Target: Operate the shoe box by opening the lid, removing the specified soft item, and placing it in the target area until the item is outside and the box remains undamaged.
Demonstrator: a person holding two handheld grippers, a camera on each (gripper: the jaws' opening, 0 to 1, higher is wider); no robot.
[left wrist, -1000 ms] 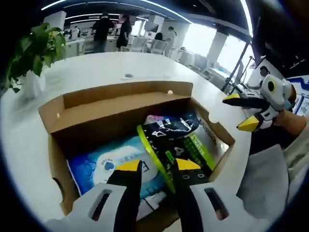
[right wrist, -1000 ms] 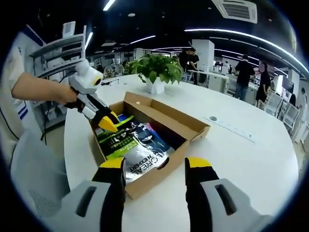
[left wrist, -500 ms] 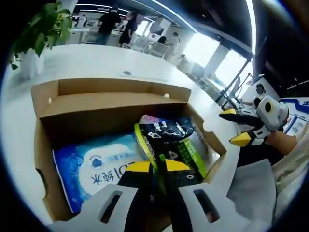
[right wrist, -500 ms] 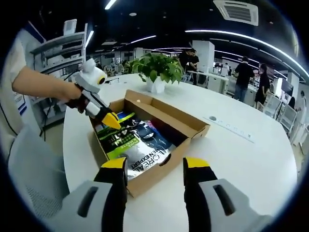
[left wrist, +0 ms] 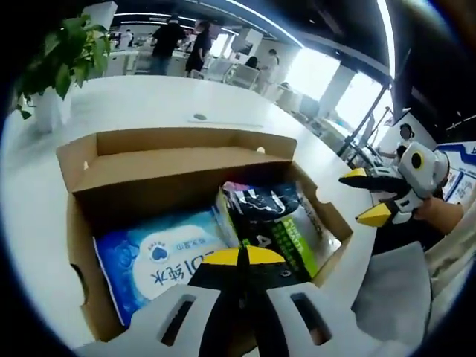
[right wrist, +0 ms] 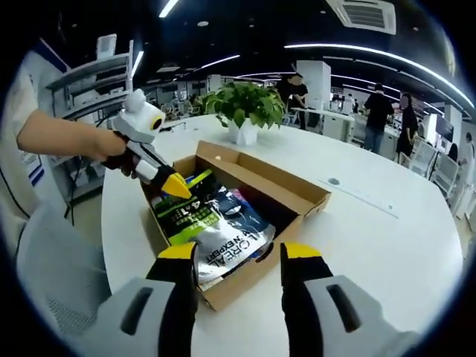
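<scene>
The box (left wrist: pixel 178 167) sits open on a broad white table (right wrist: pixel 387 238), its lid (right wrist: pixel 264 172) folded back on the far side, toward the potted plant (right wrist: pixel 244 111) that stands well apart on the same top. Inside lie a blue pack (left wrist: pixel 160 253) and, beside it, a black-and-green pouch (right wrist: pixel 212 223) with silver at one end, tilted so its edge rises above the box's rim. The left gripper (right wrist: pixel 175 186) reaches into the box with its yellow-tipped jaws pressed together on the pouch's green edge; in the left gripper view they meet low in the picture, over the pouch (left wrist: pixel 271 223). The right gripper (right wrist: pixel 238 253) hangs just outside the box's near wall, jaws spread wide and holding nothing; from the left gripper view it (left wrist: pixel 372 195) floats beyond the box's corner, a hand (left wrist: pixel 439 212) behind it. The table's surface is smooth and glossy, curving away in a long sweep, with a small round cap (left wrist: pixel 198 117) set in it beyond the box. Around it is a big open office: a dark ceiling crossed by strip lights (right wrist: pixel 372 52), an air vent (right wrist: pixel 364 15), white columns (right wrist: pixel 316 78), shelves (right wrist: pixel 89 82) on one side, bright windows (left wrist: pixel 312 63) on another, and several people (right wrist: pixel 379 111) standing at distant desks.
</scene>
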